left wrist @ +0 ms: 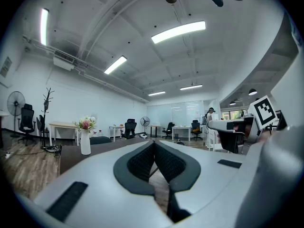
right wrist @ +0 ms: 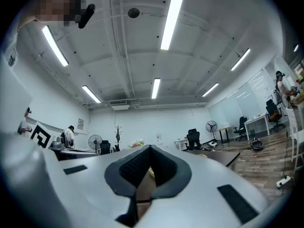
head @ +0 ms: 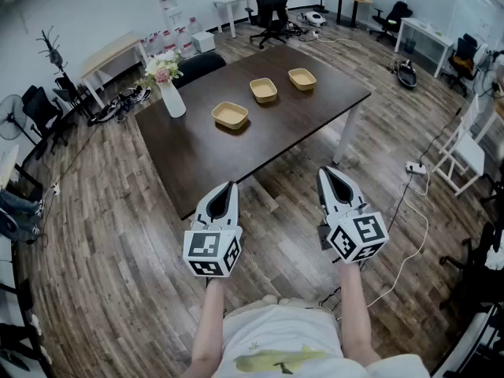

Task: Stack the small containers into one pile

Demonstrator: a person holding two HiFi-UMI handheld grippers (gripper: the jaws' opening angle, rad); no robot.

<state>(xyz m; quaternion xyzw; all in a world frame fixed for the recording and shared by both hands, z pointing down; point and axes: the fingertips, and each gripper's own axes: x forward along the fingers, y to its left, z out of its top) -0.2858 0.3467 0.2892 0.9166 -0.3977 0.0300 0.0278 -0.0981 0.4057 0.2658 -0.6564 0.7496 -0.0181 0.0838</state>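
Nothing of the stacking is done. Three shallow tan containers sit singly on the dark wooden table, in a slanting row across its far half. The first container lies nearest the table's middle, the second container is further along, and the third container is closest to the table's far right edge. Bare tabletop shows between each pair, so none touches or nests in another. A white vase of flowers stands at the table's left corner, apart from the row and out of the way. Both tools are held off the table, in front of its near edge and over the plank floor, pointing roughly level toward it. The left gripper has its jaws brought together at the tips; its own view shows only a narrow wedge of table and floor behind the meeting pads and nothing gripped. The right gripper is likewise fully closed and empty, with its pads meeting at the front in its own view. By my judgement the whole job is left. The jaws must open, one container must be reached, lifted and set into another, and then the same done with the remaining one, so that all three end as one pile on the table.
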